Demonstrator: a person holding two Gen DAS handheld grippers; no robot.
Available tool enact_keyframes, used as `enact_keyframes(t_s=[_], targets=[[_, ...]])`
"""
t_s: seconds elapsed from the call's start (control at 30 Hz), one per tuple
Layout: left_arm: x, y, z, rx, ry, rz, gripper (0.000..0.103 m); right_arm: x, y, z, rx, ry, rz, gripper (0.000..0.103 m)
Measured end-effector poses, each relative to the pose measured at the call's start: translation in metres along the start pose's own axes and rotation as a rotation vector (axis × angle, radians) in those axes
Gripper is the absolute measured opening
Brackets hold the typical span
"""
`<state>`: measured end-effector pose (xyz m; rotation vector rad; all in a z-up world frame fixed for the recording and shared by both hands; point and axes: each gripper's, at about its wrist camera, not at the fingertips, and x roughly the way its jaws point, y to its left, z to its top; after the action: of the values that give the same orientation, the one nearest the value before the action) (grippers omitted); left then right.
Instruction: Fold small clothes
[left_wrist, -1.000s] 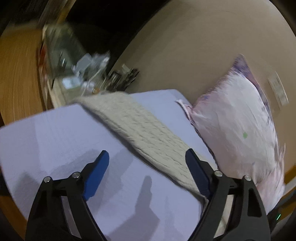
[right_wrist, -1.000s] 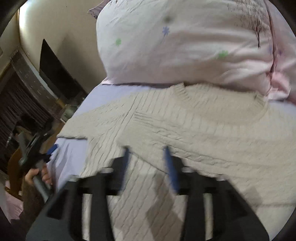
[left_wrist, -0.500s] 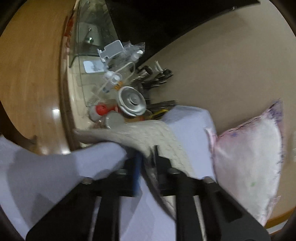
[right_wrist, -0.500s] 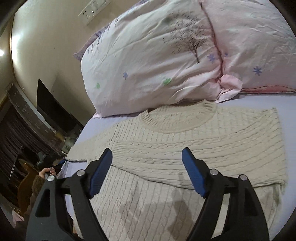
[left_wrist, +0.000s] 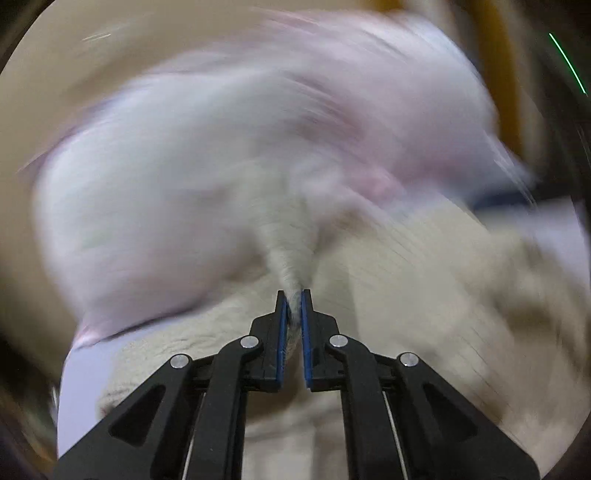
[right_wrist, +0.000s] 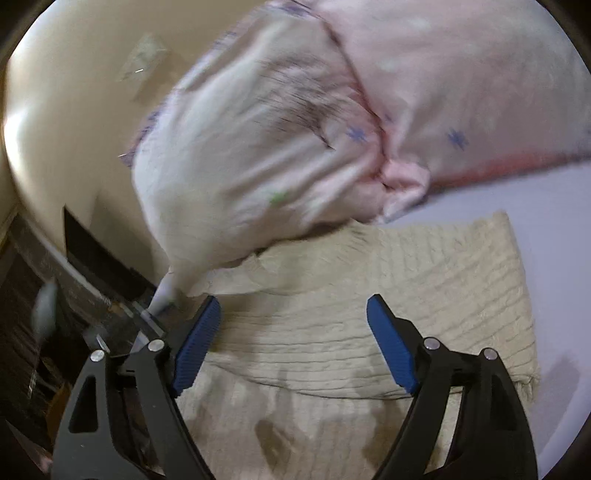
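On the lilac bed sheet (right_wrist: 554, 229), a cream cable-knit sweater (right_wrist: 369, 295) is lying spread out, with one part folded over so that a straight edge is crossing its body from left to right. Its ribbed knit is showing soft ridges and a small frayed corner at the right side. The upper edge of the sweater is touching the pale pink pillows (right_wrist: 295, 129), which are printed with small blue and green stars and are leaning against a beige wall (right_wrist: 74, 110). The left gripper (left_wrist: 293, 299) is pinching a bunch of the sweater fabric between its blue pads, jaws nearly together, and the fabric is rising in a peak; this view is very blurred. The right gripper (right_wrist: 293, 317) is hanging over the sweater with its jaws spread wide, holding nothing.
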<state>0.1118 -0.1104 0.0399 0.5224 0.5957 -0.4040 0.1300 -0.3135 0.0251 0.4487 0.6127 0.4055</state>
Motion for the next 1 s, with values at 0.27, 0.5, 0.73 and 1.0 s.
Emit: enact_keyframes(t_s=[0.27,0.5,0.73,1.0], targets=[[-0.065,0.035,-0.048,-0.200,-0.058,-0.076,0.053,0.001,-0.052,0.005,0.111,0.069,-0.068,0.055],[-0.106,0.122,-0.132,-0.538,0.057,-0.008,0.064,0.031,-0.041,0.002,0.022,0.202,-0.146,0.028],[-0.112,0.134,-0.183,-0.731,0.102,-0.136,0.070,-0.016,-0.035,0.040,-0.001,-0.048,-0.223,0.008],[-0.109,0.123,-0.200,-0.780,0.112,-0.246,0.071,-0.055,-0.065,0.023,0.019,0.020,-0.390,0.060]])
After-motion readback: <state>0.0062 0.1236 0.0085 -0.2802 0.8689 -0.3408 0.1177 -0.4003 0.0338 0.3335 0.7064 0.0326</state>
